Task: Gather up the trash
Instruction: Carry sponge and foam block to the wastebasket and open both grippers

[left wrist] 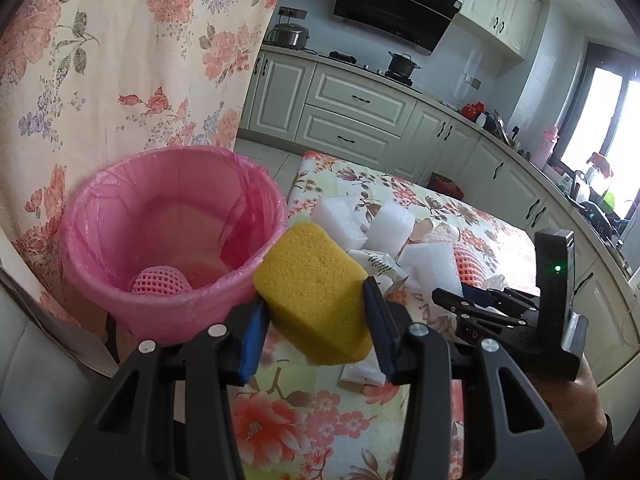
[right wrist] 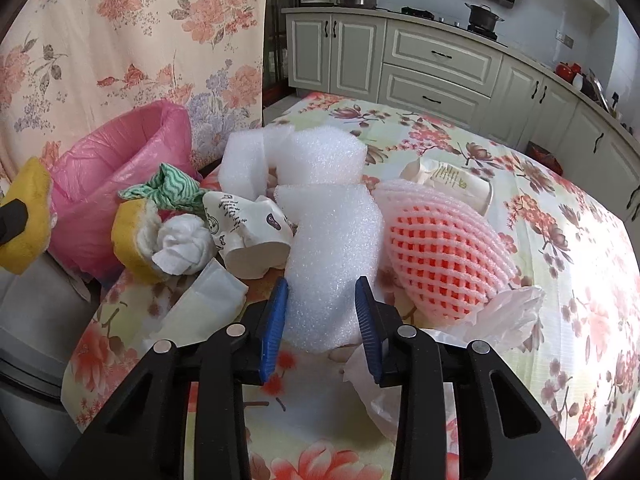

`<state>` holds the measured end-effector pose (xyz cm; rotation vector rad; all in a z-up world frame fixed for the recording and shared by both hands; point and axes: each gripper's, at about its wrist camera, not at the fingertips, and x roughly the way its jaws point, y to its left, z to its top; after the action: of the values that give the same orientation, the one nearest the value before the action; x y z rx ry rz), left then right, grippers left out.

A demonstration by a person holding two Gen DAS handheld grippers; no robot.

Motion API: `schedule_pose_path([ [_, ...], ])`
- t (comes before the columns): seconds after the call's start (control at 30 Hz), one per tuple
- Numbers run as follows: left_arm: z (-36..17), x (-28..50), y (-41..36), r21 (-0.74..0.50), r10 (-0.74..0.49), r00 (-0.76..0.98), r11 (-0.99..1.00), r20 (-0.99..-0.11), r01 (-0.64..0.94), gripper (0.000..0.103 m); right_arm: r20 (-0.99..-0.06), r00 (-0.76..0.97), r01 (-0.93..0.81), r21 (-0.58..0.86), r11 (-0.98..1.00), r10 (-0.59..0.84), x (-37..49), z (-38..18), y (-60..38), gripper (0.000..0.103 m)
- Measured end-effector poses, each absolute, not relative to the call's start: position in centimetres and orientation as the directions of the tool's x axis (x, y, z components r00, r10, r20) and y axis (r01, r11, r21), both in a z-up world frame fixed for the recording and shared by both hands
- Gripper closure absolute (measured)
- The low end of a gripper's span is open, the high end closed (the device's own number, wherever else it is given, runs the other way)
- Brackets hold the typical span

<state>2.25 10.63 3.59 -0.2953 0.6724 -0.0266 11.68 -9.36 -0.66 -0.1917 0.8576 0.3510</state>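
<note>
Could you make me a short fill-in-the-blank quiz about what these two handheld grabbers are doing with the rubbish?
1. The left gripper is clamped on a ____ sponge.
2. The bin beside the table is lined with a ____ plastic bag.
3. The right gripper has its fingers on either side of a white piece of ____.
4. Already lying inside the bin is a pink foam fruit ____.

Missing words: yellow; pink; foam; net
</note>
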Motion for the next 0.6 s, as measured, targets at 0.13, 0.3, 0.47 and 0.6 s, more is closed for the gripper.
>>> schedule_pose_path([
  [0.13, 4.1, 2.3, 10.9, -0.277, -0.118, 0.791, 0.958, -0.6, -0.068, 0.059, -0.737, 0.626, -0.375, 0.001, 0.927, 0.254, 11.1, 1.5, -10.4, 0.07],
  [0.3, 5.1, 2.6, 11.6, -0.267, -0.096, 0.804, 0.96, -0.587, -0.08, 0.059, -0.696, 0.649, -0.411, 0.021, 0.912, 0.308, 10.9, 4.5, -9.7, 0.07],
  [0.47, 6.4, 2.9, 13.2, -0.248, -0.058, 0.82, 0.963, -0.57, -0.105, 0.059, -0.664, 0.653, -0.47, 0.023, 0.882, 0.365, 11.2, 6.8, -7.2, 0.07],
  [0.6, 7.3, 3.3, 15.3, -0.232, -0.012, 0.828, 0.962, -0.56, -0.143, 0.059, -0.647, 0.641, -0.523, 0.025, 0.852, 0.412, 11.7, 8.1, -4.5, 0.07],
])
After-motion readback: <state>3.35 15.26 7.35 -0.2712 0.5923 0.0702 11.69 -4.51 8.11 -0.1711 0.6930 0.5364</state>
